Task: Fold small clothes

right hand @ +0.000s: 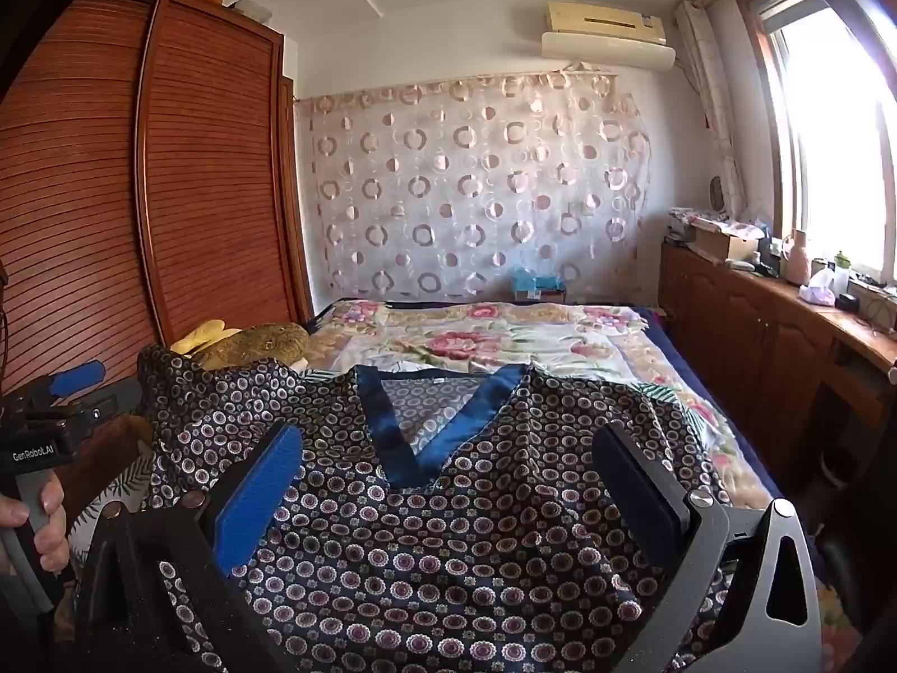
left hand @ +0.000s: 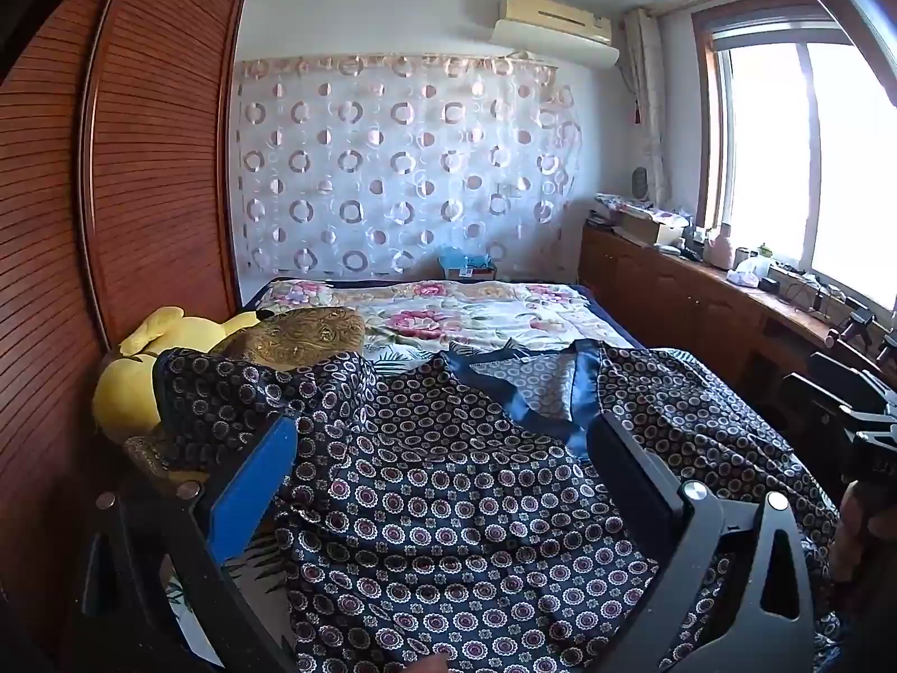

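A dark patterned top, satiny, with a blue V-neck band, is spread face up on the bed, its collar pointing away from both grippers and its long axis running straight ahead. The right gripper is held open above the chest, centred under the neckline; the left gripper, equally open, is hovering nearer the rumpled left sleeve (the likelier first fold). A yellow plush toy is seen beside that sleeve.

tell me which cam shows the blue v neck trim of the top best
The right wrist view: the blue V-neck trim sits centred and whole between its open jaws. The left wrist view shows the trim off to the right and skewed, its lower tip by the right finger.
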### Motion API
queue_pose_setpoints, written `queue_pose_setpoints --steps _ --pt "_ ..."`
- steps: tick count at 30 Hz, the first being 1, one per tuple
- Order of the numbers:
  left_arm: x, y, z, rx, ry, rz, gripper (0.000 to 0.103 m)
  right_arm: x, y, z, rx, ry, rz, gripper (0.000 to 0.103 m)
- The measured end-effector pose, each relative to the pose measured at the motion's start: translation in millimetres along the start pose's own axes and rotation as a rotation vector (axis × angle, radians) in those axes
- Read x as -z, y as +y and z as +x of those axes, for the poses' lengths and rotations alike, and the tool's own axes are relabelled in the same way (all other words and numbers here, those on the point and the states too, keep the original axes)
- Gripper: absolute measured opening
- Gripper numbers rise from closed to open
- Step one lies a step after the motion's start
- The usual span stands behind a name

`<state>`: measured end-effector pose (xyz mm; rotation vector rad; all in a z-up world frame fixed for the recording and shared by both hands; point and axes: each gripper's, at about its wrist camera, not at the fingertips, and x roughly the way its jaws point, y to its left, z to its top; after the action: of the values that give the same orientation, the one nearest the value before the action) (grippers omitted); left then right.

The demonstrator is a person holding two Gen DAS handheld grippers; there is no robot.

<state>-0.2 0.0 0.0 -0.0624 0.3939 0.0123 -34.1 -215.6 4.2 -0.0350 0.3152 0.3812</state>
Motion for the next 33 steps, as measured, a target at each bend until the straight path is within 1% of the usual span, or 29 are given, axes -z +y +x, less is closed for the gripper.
queue_pose_setpoints --steps 5,6,8,9,10,33 --pt "0 2 -5 0.006 -0.005 0.01 0.103 -1 1 -2 -0.011 -0.004 0.006 0.103" --pt "-1 -3 2 -0.014 0.025 0.024 0.103 -1 1 -2 -0.013 -0.004 0.007 0.103" --pt "-3 -4 4 -0.014 0.028 0.019 0.103 -1 -2 0 -0.011 -0.003 0.009 0.103" --pt "-1 -6 0 -0.017 0.01 0.02 0.103 0 -3 0 -0.01 -0.004 0.008 0.103" --pt "-1 -6 -1 -0.018 0.008 0.02 0.103 0 -1 -1 -0.008 -0.006 0.005 0.103" --pt "-1 -6 -6 -0.029 0.001 0.027 0.103 -1 3 -2 -0.008 -0.002 0.0 0.103"
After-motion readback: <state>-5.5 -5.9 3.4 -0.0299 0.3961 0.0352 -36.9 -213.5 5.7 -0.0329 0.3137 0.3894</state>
